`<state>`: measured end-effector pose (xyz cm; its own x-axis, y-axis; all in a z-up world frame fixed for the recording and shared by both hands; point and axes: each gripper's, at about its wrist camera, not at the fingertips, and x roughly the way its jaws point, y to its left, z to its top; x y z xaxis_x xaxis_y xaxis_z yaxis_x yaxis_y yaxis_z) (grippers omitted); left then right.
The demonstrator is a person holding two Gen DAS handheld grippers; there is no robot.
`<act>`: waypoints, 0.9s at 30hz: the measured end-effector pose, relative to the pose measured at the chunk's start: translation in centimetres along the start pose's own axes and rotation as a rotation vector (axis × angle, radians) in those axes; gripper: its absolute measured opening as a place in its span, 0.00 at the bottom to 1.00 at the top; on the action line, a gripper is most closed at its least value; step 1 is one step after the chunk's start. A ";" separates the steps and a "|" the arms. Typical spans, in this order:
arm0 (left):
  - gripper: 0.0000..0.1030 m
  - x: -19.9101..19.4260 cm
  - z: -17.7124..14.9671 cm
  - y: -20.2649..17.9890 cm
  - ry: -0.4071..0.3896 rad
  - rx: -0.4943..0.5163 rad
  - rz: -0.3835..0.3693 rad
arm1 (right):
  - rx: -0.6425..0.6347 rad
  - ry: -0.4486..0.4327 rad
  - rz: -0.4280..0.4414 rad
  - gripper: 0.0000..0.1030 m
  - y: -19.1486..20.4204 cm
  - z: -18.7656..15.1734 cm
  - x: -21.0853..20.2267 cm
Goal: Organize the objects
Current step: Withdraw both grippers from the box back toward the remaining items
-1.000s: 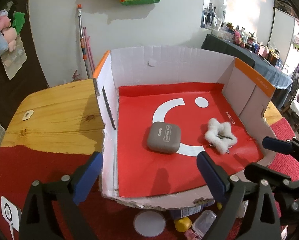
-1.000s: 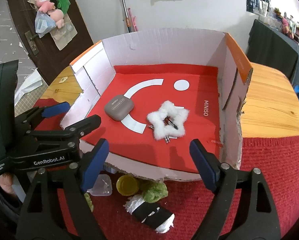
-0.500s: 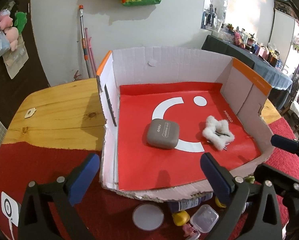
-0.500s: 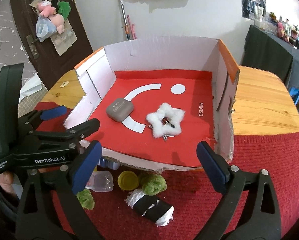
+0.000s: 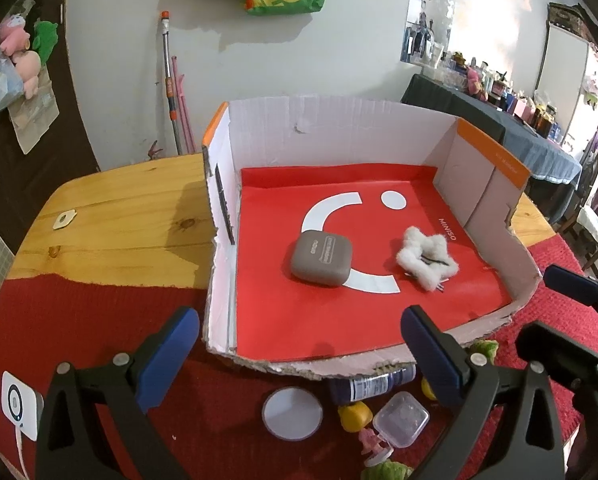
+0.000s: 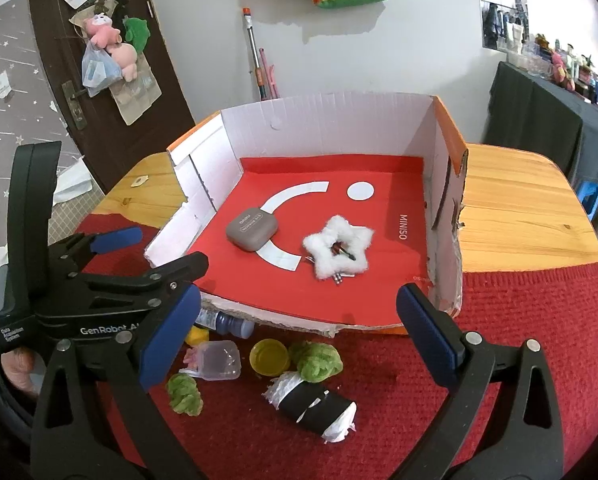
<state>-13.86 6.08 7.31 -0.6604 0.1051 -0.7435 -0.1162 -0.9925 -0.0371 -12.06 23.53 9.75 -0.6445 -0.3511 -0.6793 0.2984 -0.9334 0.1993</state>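
An open cardboard box [image 5: 339,132] with a red floor holds a grey case [image 5: 321,254] and a white fluffy star clip [image 5: 425,258]. Both lie untouched, also in the right wrist view: case [image 6: 251,226], star clip [image 6: 337,254]. My left gripper [image 5: 299,332] hovers open before the box's torn front edge, with nothing between its fingers. My right gripper [image 6: 299,312] hangs beside it on the right, its jaws opening and empty. On the red cloth below lie a blue bottle [image 6: 229,324], a clear plastic tub [image 6: 219,360], a yellow cap [image 6: 269,356] and a black-and-white roll [image 6: 315,404].
Two green fluffy balls [image 6: 315,362] and a white round lid [image 5: 292,414] also sit in front of the box. The wooden table [image 5: 131,220] shows on both sides of the box. A white device [image 5: 19,404] lies at the cloth's left edge.
Both grippers have drawn back from the box, so more loose items show on the cloth. The right gripper's jaws have spread wider. The case and star clip have not moved.
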 end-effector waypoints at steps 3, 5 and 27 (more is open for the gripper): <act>1.00 -0.3 -0.2 0.1 0.000 -0.008 0.001 | 0.000 -0.007 -0.004 0.97 0.1 -0.2 -0.3; 1.00 -0.5 -0.4 0.1 -0.001 -0.012 0.001 | -0.004 -0.013 -0.010 0.97 0.2 -0.3 -0.5; 1.00 -2.4 -3.0 0.1 -0.020 -0.027 -0.005 | -0.025 -0.025 -0.034 0.97 1.6 -2.9 -2.3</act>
<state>-10.04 5.58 7.10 -0.6747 0.1111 -0.7297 -0.0999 -0.9933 -0.0589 -8.06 23.04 9.56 -0.6722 -0.3212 -0.6671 0.2934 -0.9428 0.1583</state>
